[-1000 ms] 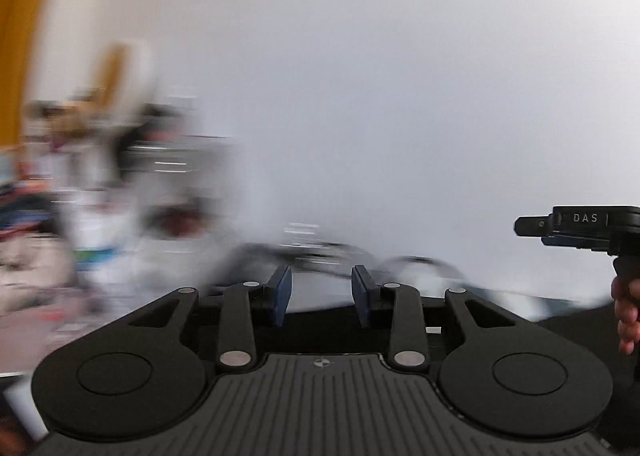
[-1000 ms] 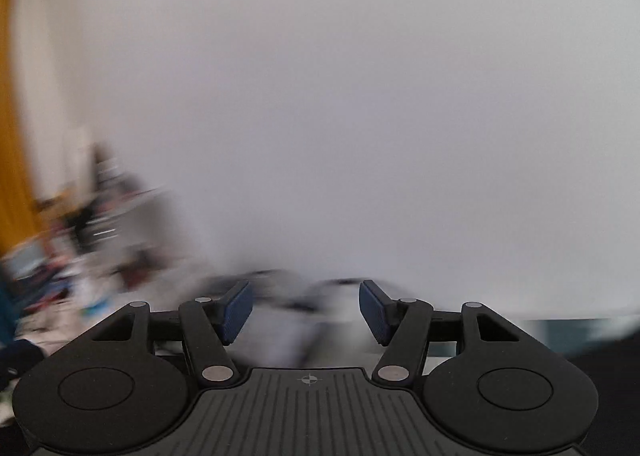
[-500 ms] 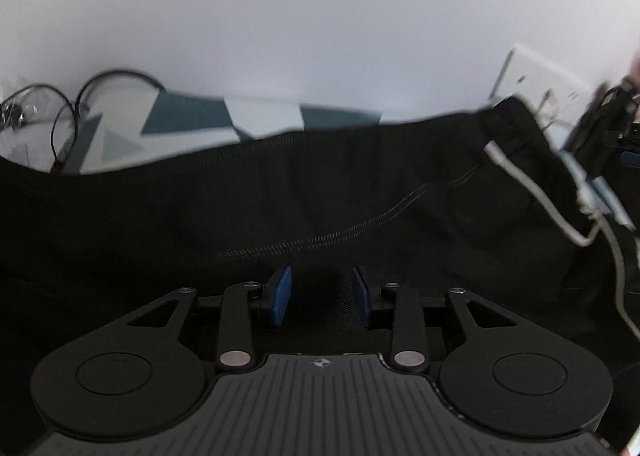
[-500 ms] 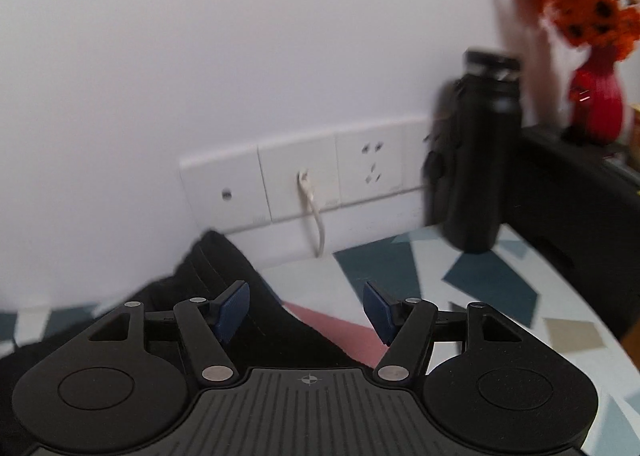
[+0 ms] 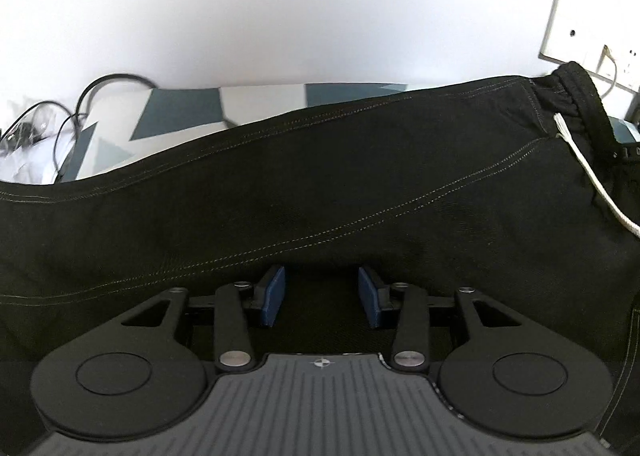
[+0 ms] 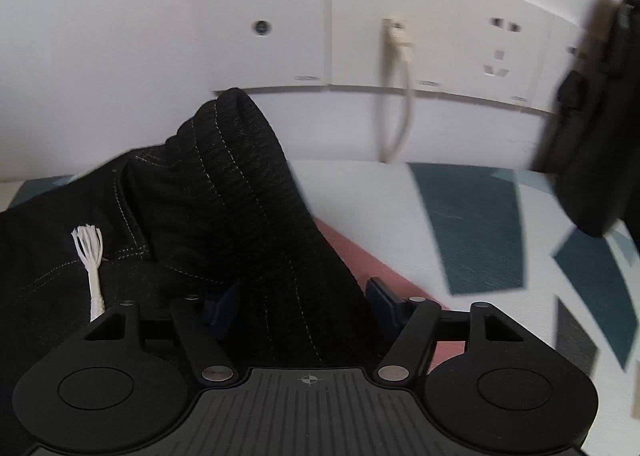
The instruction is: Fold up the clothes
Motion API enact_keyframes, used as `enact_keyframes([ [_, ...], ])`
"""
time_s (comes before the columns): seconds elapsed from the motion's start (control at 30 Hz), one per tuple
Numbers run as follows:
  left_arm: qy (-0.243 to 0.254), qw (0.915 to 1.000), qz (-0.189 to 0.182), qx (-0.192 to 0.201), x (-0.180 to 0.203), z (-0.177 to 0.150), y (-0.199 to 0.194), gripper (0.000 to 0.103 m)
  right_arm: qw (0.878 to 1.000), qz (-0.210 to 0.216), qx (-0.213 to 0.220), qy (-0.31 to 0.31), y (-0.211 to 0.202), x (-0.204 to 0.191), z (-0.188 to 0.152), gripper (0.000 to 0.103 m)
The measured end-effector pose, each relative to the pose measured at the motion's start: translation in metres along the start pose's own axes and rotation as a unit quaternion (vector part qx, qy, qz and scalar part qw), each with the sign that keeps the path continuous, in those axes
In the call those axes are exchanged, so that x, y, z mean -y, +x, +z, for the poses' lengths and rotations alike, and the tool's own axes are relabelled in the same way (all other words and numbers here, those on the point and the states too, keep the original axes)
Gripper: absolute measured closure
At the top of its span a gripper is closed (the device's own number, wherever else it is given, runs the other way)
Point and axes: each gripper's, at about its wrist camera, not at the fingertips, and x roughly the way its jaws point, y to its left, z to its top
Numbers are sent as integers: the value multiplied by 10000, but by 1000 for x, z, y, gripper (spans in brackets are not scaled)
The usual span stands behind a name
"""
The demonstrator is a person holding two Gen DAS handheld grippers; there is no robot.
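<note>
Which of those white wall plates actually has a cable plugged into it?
The second plate from the left: a cream cable hangs from its middle. The plate left of it shows only a small round hole; the socket to its right is empty.

We see a row of white wall sockets (image 6: 360,28) on the wall, a cream cable (image 6: 400,96) plugged into it and hanging down. Below the sockets lies a tablecloth (image 6: 472,224) patterned in teal, white and pink. Right of the sockets stands a blurred black object (image 6: 596,128). Far left of them, black cables (image 5: 80,104) coil.

Soft even daylight, fisheye-curved edges, slight motion blur at right.
</note>
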Motion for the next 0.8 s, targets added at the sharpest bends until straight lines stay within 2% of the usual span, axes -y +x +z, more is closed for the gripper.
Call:
enact_keyframes([
  [0.13, 225, 9997, -132, 11, 23, 6, 5, 61, 9986, -313, 41, 422, -12, 23, -19, 42],
  [0.23, 508, 9979, -389, 30, 48, 9, 7, 61, 9947, -661, 32, 791, -29, 51, -41, 42],
  [0.37, 891, 9931, -759, 111, 81, 8, 7, 61, 9829, -1106, -115, 1471, -60, 95, -75, 41],
  [0.47, 1037, 9906, -883, 152, 100, 6, 6, 61, 9757, -1176, -214, 1834, -83, 125, -100, 40],
  [0.53, 1059, 9902, -893, 179, 103, 5, 5, 60, 9778, -961, -50, 1860, -106, 137, -111, 38],
  [0.57, 1058, 9901, -905, 187, 102, 4, 5, 60, 9784, -868, 191, 1867, -121, 143, -116, 36],
  [0.63, 1045, 9899, -940, 185, 98, 3, 3, 58, 9725, -809, 823, 2023, -151, 155, -125, 26],
  [0.67, 1048, 9899, -940, 180, 96, 2, 2, 56, 9649, -869, 1061, 2239, -162, 165, -129, 26],
  [0.7, 1060, 9898, -932, 178, 96, 0, 0, 55, 9574, -953, 1143, 2473, -167, 176, -133, 27],
  [0.77, 1046, 9902, -913, 159, 94, -2, -2, 50, 9519, -1236, 856, 2671, -159, 193, -139, 30],
  [0.8, 1033, 9904, -902, 146, 92, -3, -2, 49, 9561, -1306, 672, 2536, -149, 195, -143, 32],
])
